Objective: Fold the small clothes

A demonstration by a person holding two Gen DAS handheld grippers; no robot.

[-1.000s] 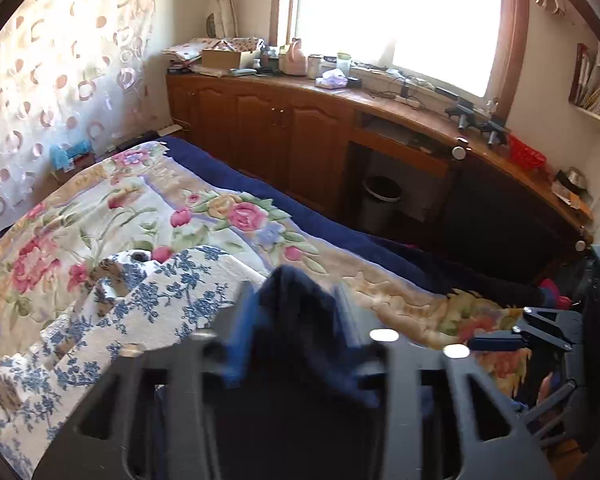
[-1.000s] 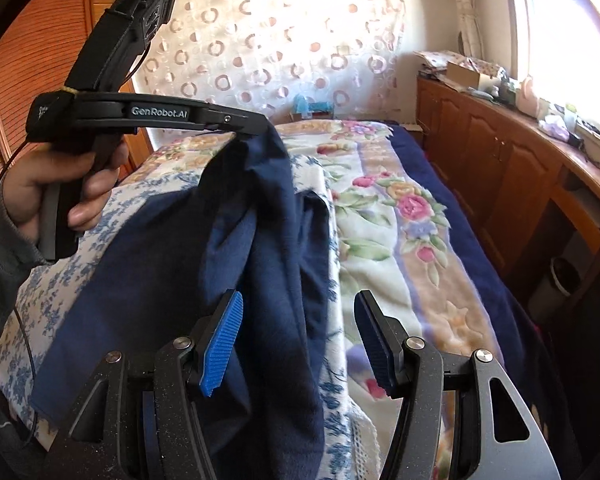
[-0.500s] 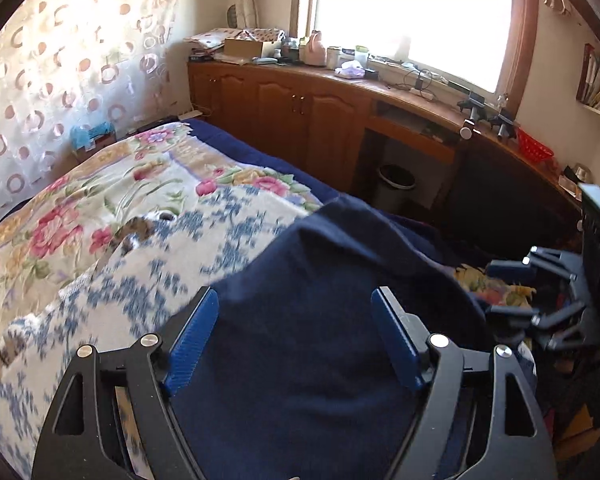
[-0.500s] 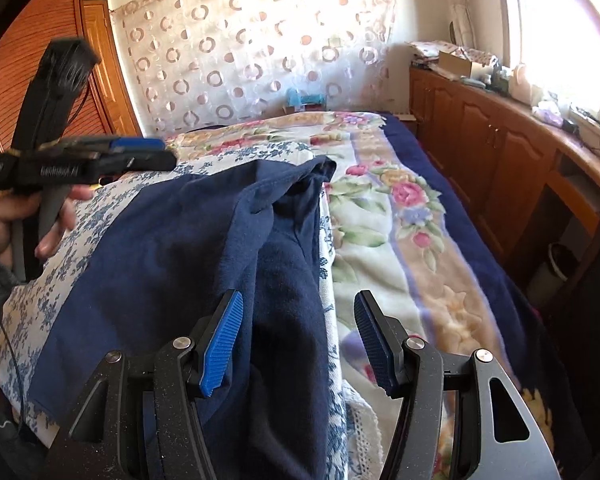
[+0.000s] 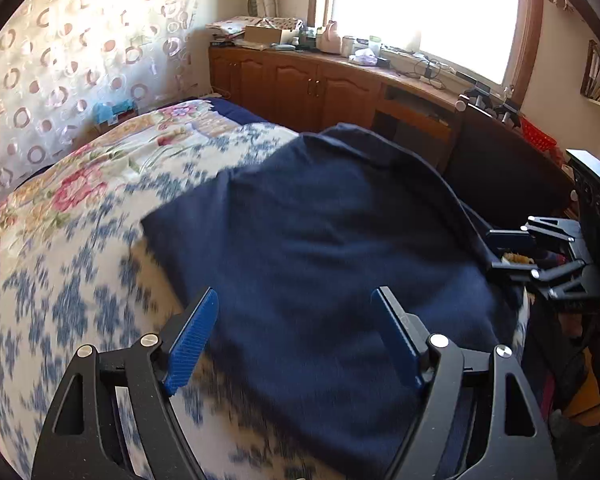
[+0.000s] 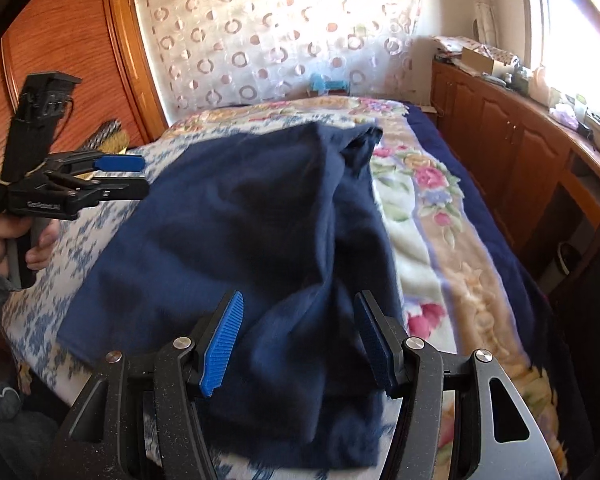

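Navy knit garment [image 6: 252, 216] rumpled on floral bed quilt [image 5: 72, 208]; left gripper [image 5: 292, 336], right gripper [image 6: 298, 340] both spread, empty. Advice: pinch single-layer edge, smooth ridge first.

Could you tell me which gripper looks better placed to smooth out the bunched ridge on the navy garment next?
Probably the right gripper. It is open directly over the navy garment, where the bunched ridge runs toward its fingers. The left gripper, also open, sits off the garment's far side, over the blue-patterned sheet.
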